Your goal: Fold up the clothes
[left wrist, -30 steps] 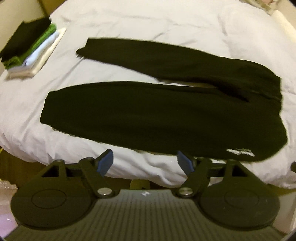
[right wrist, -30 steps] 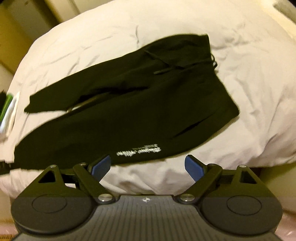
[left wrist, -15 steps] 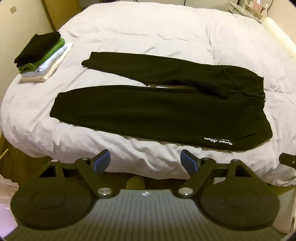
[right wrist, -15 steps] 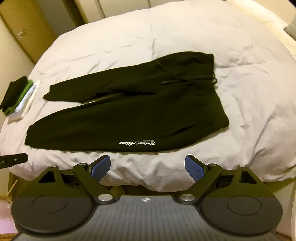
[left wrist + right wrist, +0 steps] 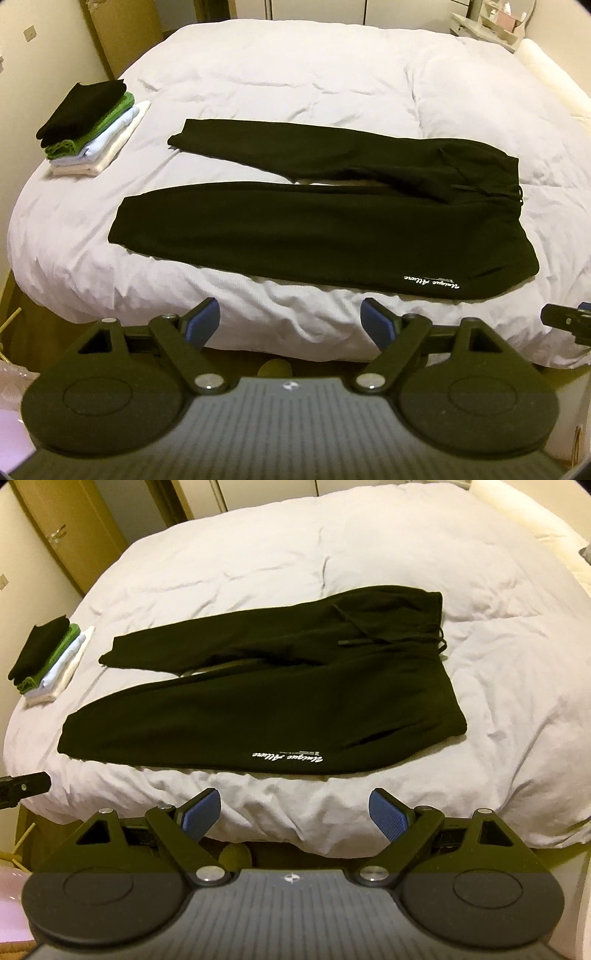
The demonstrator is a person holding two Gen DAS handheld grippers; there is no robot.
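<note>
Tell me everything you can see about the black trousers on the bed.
The black trousers lie flat and unfolded on the white duvet, legs pointing left toward the stack of folded clothes, waistband to the right. The fabric looks soft and matte, like jersey. A drawstring hangs at the waist, and white script lettering sits near the front edge. The legs are spread slightly apart. Neither hand-held gripper touches them.

White-duveted bed (image 5: 295, 74), cream walls (image 5: 44, 55), wooden wardrobe (image 5: 74, 528)
</note>
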